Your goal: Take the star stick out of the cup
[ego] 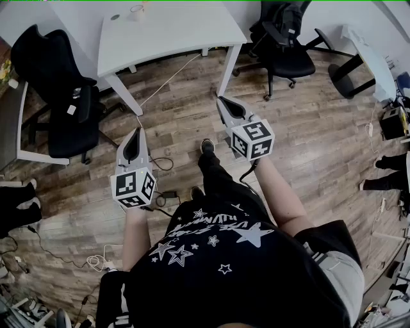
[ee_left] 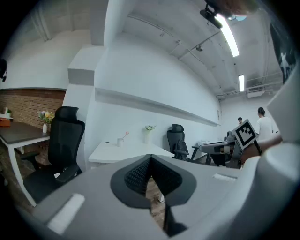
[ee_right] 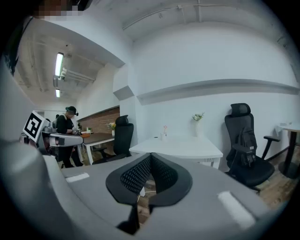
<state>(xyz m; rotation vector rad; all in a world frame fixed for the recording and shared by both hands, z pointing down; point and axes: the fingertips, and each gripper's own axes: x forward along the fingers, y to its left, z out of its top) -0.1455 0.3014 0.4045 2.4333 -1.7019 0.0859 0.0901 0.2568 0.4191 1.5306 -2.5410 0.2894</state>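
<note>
A small white cup (ego: 137, 11) stands at the far edge of the white table (ego: 173, 32), well ahead of both grippers. In the left gripper view the cup (ee_left: 120, 141) holds a thin stick with a pink star (ee_left: 126, 134). The right gripper view shows the same cup (ee_right: 163, 136) and star stick (ee_right: 165, 127). My left gripper (ego: 136, 132) and right gripper (ego: 221, 100) hang over the wooden floor, short of the table. The left gripper (ee_left: 150, 158) is shut with nothing in it. The right gripper (ee_right: 151, 155) is likewise shut and holds nothing.
A vase of flowers (ee_left: 148, 133) stands on the table beyond the cup. Black office chairs flank the table at the left (ego: 64, 96) and right (ego: 282, 45). Cables (ego: 160, 163) lie on the floor. Other people's legs show at the left (ego: 16, 198) and right (ego: 391, 173) edges.
</note>
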